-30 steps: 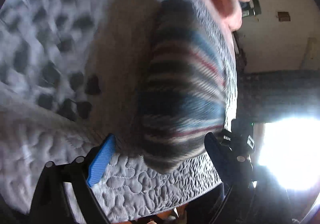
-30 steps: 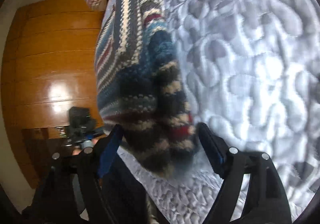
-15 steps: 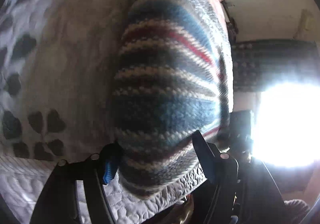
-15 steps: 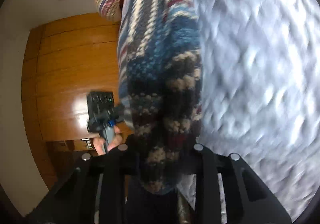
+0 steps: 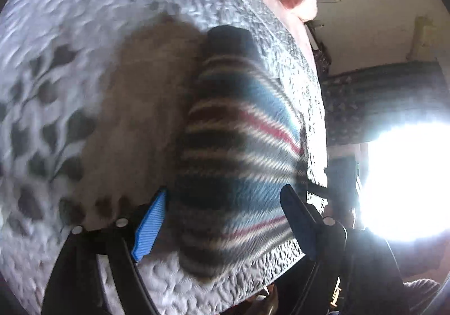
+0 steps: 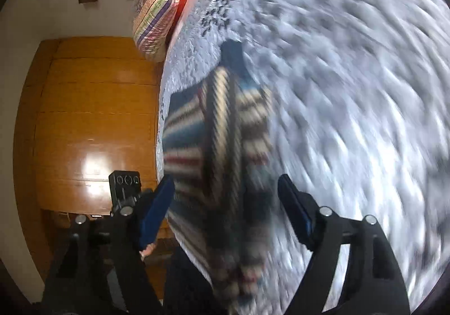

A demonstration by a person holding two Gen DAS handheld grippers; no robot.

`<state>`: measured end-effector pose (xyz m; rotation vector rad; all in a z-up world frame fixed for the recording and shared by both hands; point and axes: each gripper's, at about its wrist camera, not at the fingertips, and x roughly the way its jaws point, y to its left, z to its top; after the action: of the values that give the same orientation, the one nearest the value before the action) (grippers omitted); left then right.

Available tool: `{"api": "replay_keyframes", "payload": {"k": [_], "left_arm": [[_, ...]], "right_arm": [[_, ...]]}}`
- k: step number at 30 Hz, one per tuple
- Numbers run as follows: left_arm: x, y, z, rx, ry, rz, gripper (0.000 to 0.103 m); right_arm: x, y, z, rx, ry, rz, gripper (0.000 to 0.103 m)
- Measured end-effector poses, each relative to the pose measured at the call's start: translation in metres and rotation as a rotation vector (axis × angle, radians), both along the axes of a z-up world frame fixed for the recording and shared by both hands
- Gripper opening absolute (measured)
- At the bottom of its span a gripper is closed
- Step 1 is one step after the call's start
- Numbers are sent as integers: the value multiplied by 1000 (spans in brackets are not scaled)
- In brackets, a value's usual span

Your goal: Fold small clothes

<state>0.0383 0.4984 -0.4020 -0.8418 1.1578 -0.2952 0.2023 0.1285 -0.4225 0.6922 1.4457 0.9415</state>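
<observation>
A: Start on the left. What are the left tongs [image 5: 222,223] doing?

B: Spread wide apart, one blue pad [image 5: 149,226] on the near left and the dark one on the right. The striped knit garment [image 5: 239,151] lies between and ahead of them on the quilted bedspread [image 5: 84,33]. I can't see either pad pressing it, so I'd call them empty.

A: And where exactly is the knit?

B: Flat on the bed near its edge, running away from the camera, dark cuff at the far end. It already looks doubled over lengthwise, though blur makes the layers hard to read.

A: The right tongs [image 6: 225,202]?

B: Also apart, with the same garment [image 6: 219,146] ahead of their gap. A raised ridge runs down its middle. Beyond the bed's edge on the left stand a wooden wardrobe [image 6: 92,123] and a striped pillow [image 6: 154,22].

A: How will it handle?

B: Soft, thick and light, I'd judge. It should sag and stretch if lifted by one point, and the woolly surface should give the pads plenty of grip. I'd pinch the two corners of the near end, through all layers, and carry them over towards the cuff.
</observation>
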Motion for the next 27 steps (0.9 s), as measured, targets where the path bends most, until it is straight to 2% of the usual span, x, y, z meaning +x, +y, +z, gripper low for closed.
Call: {"api": "replay_keyframes", "payload": {"k": [1,2,3,6,8,9,11,13,15,16,17,19,21,23,24,26,27], "left_arm": [[5,-4,-4,30,21,-8,81],[12,-8,-14,61,60,-13,84],[13,-9,-23,52,72,-8,87],[16,-12,-30,29,72,5,88],[-2,-11,-15,9,27,32,86],[-12,-6,-1,6,-31,76,86],[-28,-4,18,-38,-109,116,86],[-41,-13,28,-79,-163,102,86],[-42,-21,17,-104,-140,69,86],[-40,-25,6,-87,-101,68,86],[-37,-26,-4,-84,-75,72,86],[-24,-29,-10,-92,-40,101,87],[-30,-30,1,-74,-22,110,87],[-47,-36,26,-33,-29,118,87],[-55,-40,41,-2,-44,119,88],[-77,-66,86,175,-97,121,89],[-92,-78,106,298,-111,120,92]], "right_arm": [[8,7,-2,-36,-4,27,65],[15,17,-5,-116,-29,53,54],[20,24,-10,-201,-55,75,53],[36,30,-2,-228,-74,91,51],[44,30,23,-244,-149,79,48],[37,28,43,-246,-208,72,47],[20,30,77,-188,-288,92,47],[-1,40,89,-152,-308,154,45],[-20,48,81,-182,-284,218,42],[-22,57,64,-227,-256,239,39],[-19,65,53,-246,-239,242,33],[-17,69,34,-265,-200,233,29],[-22,57,52,-265,-201,211,33],[-39,38,90,-267,-281,201,58],[-54,29,114,-300,-359,194,64],[-94,18,153,-392,-538,191,91],[-119,10,172,-451,-647,176,95]]}}
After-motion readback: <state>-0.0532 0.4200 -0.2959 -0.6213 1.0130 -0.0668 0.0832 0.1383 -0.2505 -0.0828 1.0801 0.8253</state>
